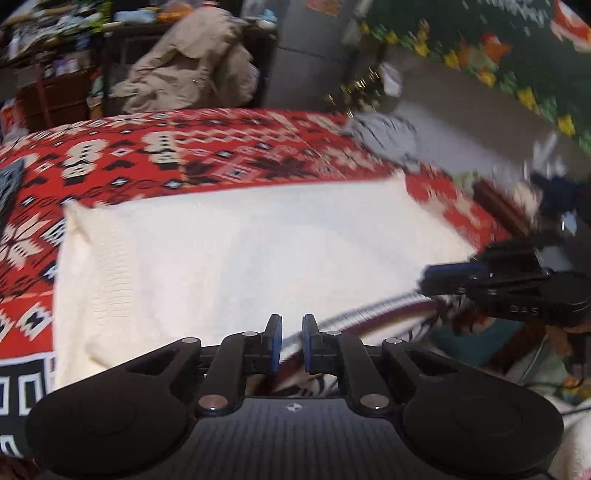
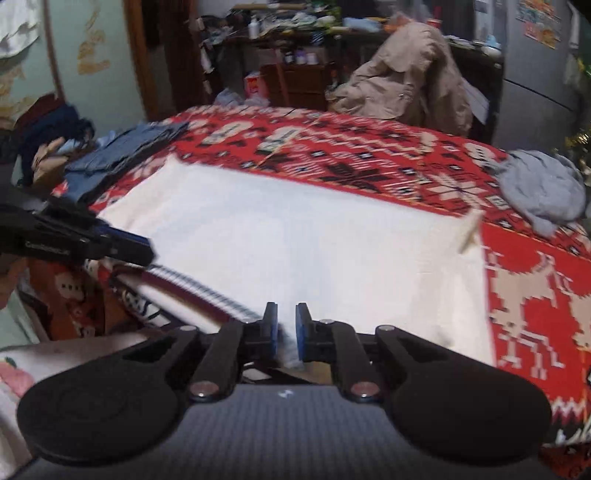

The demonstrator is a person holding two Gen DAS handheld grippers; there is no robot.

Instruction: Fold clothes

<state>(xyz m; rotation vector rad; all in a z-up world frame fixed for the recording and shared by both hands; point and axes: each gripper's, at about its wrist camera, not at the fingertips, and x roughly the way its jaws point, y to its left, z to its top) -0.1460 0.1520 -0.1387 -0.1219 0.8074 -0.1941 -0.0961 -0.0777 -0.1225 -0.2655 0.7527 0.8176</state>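
Observation:
A white knit sweater [image 1: 240, 251] [image 2: 295, 236] lies spread flat on a red patterned blanket [image 1: 184, 147] [image 2: 369, 158]. Its near edge is a striped hem [image 1: 376, 310] [image 2: 199, 288]. My left gripper [image 1: 291, 334] is shut on this hem, with cloth between its blue pads. My right gripper [image 2: 286, 328] is shut on the same hem further along, white cloth pinched between its pads. Each gripper shows in the other's view: the right gripper [image 1: 439, 277] at the right side, the left gripper [image 2: 136, 251] at the left side. Both views are motion-blurred.
A crumpled grey garment [image 1: 384, 136] [image 2: 543, 188] lies on the blanket's far right. Folded blue jeans [image 2: 122, 155] sit at its far left. Behind the bed are a beige coat over a chair [image 1: 192, 62] [image 2: 406, 70] and a cluttered desk [image 2: 295, 29].

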